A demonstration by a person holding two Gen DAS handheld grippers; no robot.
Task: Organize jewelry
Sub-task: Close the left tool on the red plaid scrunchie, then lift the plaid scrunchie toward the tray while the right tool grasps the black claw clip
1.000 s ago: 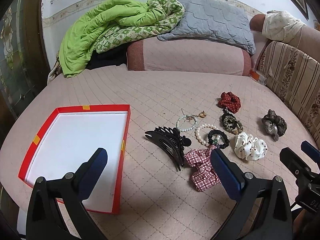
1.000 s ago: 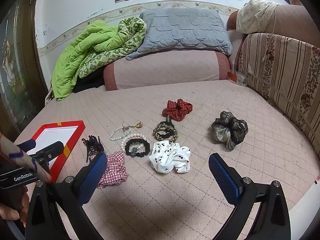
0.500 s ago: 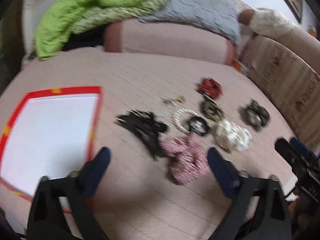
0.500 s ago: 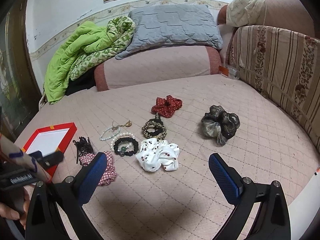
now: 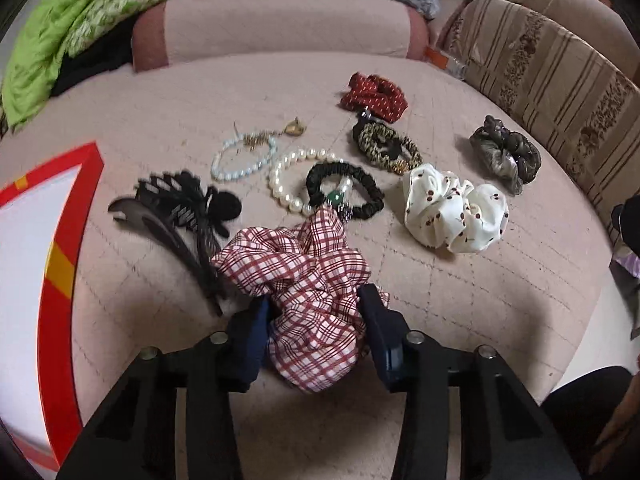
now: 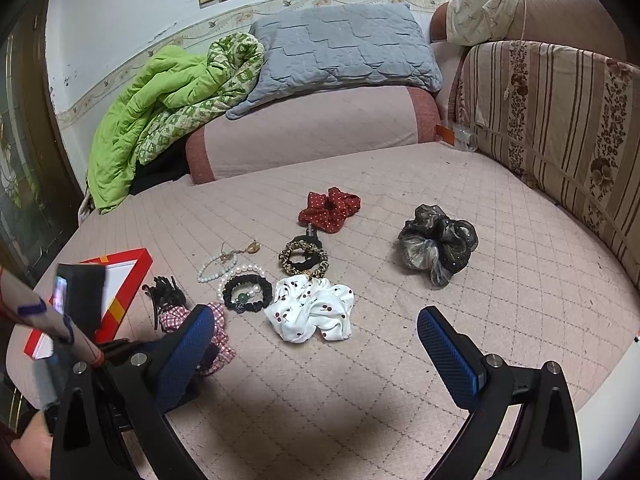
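My left gripper [image 5: 316, 320] is shut on the red plaid scrunchie [image 5: 304, 276], which still rests on the pink bed cover. Beside it lie a black hair claw [image 5: 180, 216], a pale bead bracelet [image 5: 244, 156], a pearl bracelet [image 5: 292, 180], a black scrunchie with a green bead [image 5: 344, 192], a leopard scrunchie [image 5: 386, 148], a red dotted scrunchie [image 5: 374, 94], a white cherry scrunchie [image 5: 452, 208] and a dark grey scrunchie [image 5: 506, 154]. The red-rimmed white tray [image 5: 64, 264] is at the left. My right gripper [image 6: 316, 344] is open and empty, hovering before the white cherry scrunchie [image 6: 312, 312].
A pink bolster [image 6: 312, 136], green quilt [image 6: 168, 100] and grey pillow [image 6: 344, 44] line the back. A striped sofa back [image 6: 560, 128] stands on the right. The bed's front edge runs close behind both grippers.
My left gripper moved forward and down to the right, away from the tray, and closed on the plaid scrunchie. My right gripper stayed open and shifted only slightly.
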